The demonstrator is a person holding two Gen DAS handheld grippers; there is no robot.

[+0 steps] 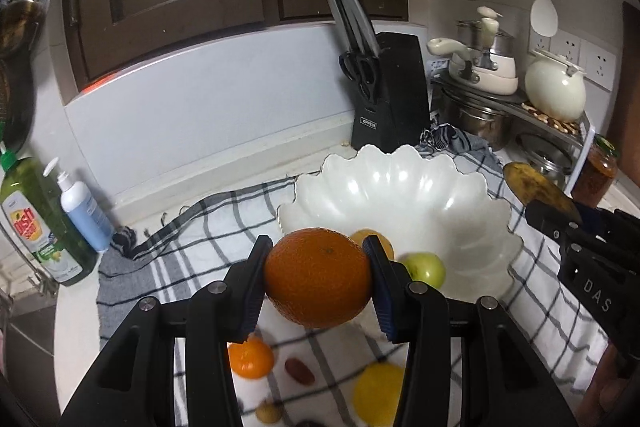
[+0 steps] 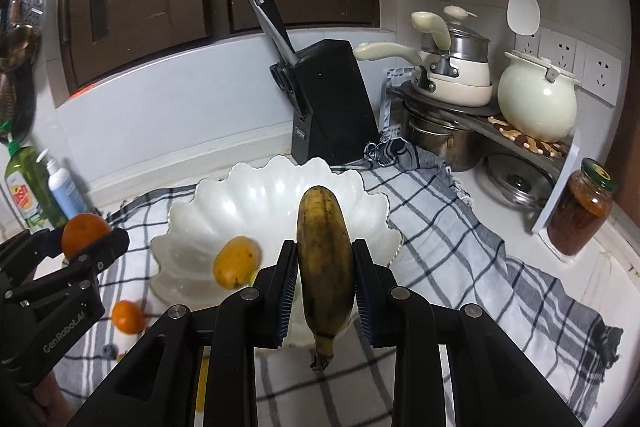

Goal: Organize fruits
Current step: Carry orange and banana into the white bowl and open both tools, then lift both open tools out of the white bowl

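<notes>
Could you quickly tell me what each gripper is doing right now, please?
Left gripper: jaws closed on the orange, held above the cloth.
Right gripper: jaws closed on the banana, near the white bowl.

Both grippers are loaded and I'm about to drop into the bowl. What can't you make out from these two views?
- Green fruit in the white bowl: right wrist view, almost wholly hidden behind the right gripper and banana.
- Loose fruit on the checked cloth: left wrist view, blurred, partly covered by the left gripper holding the orange.
</notes>
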